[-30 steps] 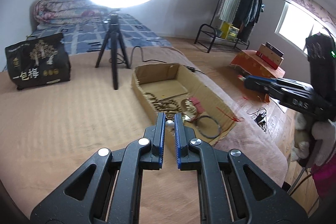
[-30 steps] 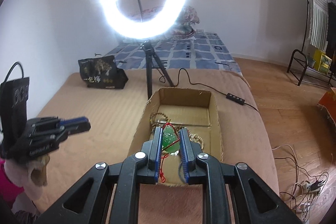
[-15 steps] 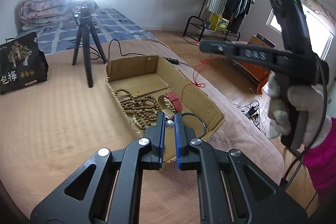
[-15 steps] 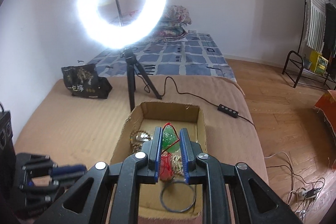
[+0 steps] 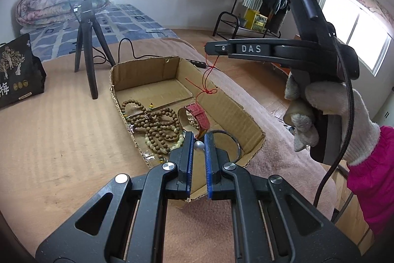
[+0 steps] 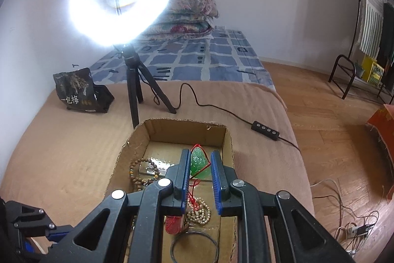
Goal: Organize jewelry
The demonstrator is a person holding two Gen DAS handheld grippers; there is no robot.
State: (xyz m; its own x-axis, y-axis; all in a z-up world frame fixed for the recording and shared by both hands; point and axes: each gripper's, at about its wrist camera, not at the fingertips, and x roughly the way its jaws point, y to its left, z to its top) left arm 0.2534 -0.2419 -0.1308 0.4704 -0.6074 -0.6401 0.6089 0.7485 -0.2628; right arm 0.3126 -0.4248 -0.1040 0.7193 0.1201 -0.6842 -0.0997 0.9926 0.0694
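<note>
My left gripper [image 5: 198,139] is shut on a small silver bead [image 5: 199,146] over the near end of an open cardboard box [image 5: 147,68] on the bed. Inside the box lie wooden bead strings [image 5: 157,126], a red strap [image 5: 198,115] and a dark ring [image 5: 232,137]. My right gripper [image 6: 200,155] is shut on a green carved pendant [image 6: 199,163] with a red cord, held above the box [image 6: 187,126]. Below it lie a pearl bracelet [image 6: 199,211] and a red tassel [image 6: 173,224]. In the left wrist view the right gripper [image 5: 209,48] shows side-on, its red cord [image 5: 208,80] dangling into the box.
A ring light on a black tripod [image 5: 86,48] stands behind the box. A black snack bag [image 6: 78,93] sits at the far left of the bed. A cable with a controller [image 6: 264,130] runs along the bed's right edge. A gloved hand [image 5: 339,115] grips the right tool.
Both grippers have moved in over the box, which now looks nearer and larger. The right gripper has swung close beside the left one. Both grips are unchanged.
</note>
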